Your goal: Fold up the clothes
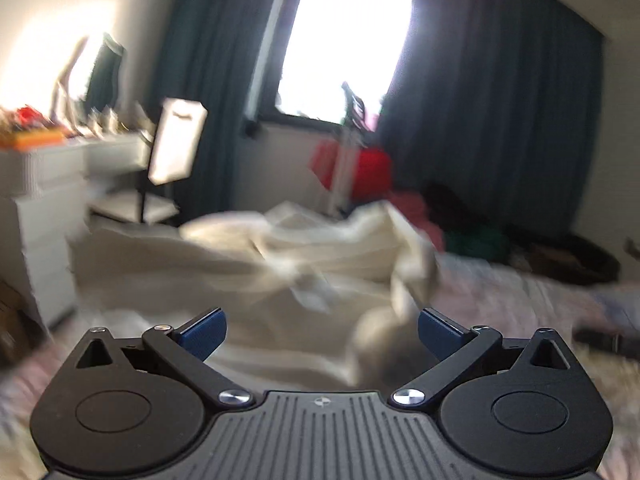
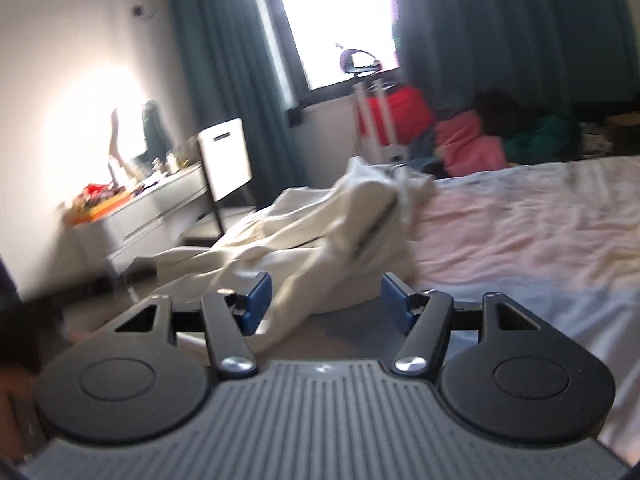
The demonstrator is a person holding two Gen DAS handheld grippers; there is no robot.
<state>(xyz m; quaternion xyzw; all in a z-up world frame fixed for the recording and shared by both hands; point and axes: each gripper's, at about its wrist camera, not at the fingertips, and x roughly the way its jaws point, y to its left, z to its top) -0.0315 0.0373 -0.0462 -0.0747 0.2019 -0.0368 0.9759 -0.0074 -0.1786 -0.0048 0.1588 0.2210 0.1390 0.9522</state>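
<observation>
Left gripper [image 1: 322, 334] released, empty | right gripper [image 2: 326, 304] released, empty | crumpled cream fabric garment [image 2: 320, 224] on pink bedsheet [image 2: 520, 232] | likely soft, light; pinch an edge

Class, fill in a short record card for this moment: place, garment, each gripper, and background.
place: bed with pinkish sheet
garment: cream cloth, crumpled in a heap on the bed
left gripper: open, empty
right gripper: open, empty
background: bright window, dark curtains, white dresser
</observation>
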